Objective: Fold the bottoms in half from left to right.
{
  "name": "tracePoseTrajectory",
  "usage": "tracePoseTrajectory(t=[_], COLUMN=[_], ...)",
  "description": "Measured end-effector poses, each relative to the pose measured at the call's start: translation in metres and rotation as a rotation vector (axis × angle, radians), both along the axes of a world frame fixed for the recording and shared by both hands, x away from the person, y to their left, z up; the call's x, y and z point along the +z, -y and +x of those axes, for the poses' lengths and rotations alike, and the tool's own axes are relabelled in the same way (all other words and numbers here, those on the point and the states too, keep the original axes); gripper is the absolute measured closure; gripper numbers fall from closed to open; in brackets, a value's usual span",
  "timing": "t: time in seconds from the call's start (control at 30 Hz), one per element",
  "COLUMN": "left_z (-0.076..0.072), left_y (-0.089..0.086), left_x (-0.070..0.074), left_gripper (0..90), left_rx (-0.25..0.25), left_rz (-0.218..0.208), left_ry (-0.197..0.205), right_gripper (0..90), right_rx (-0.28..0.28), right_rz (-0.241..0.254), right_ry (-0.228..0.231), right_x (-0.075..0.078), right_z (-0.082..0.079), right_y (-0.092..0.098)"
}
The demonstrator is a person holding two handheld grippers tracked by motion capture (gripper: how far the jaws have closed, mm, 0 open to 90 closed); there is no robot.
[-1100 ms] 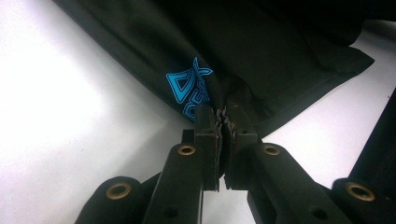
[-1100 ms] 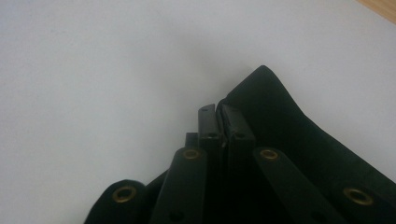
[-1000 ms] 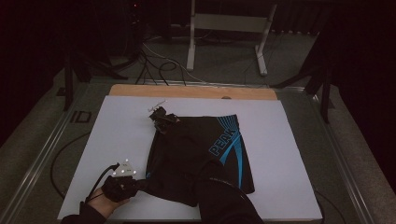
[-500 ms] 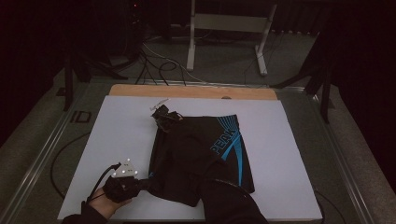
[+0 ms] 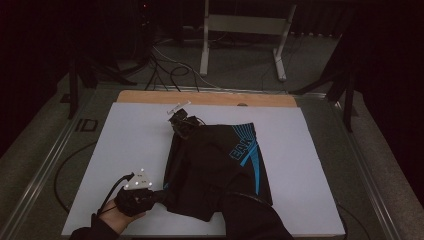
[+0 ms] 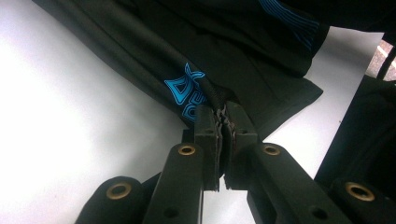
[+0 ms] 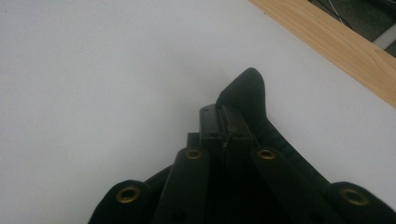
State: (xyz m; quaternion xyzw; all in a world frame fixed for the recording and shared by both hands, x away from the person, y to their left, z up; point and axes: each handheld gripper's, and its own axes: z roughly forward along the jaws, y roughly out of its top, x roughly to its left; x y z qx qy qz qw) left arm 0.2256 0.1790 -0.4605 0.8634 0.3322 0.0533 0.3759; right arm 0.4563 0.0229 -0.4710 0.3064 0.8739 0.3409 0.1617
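Overhead, my left tongs [image 5: 156, 196] and right tongs [image 5: 183, 125] stretch black shorts [image 5: 215, 170] across the bench [image 5: 125, 150] between them. Left view: clamped on the hem. Right view: pinching a corner; it could slip if I pull harder.
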Motion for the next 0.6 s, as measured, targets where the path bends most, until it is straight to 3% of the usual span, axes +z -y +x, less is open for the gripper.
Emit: tracePoseTrajectory(t=[0.6], left_z=[0.002], left_y=[0.019], left_x=[0.013], left_gripper=[85.9], left_rx=[-0.042], left_rz=[-0.018], left_ry=[0.023], right_gripper=[89.7], right_rx=[-0.011], right_rz=[0.009], right_ry=[0.031], right_x=[0.023], right_z=[-0.003], right_y=[0.029])
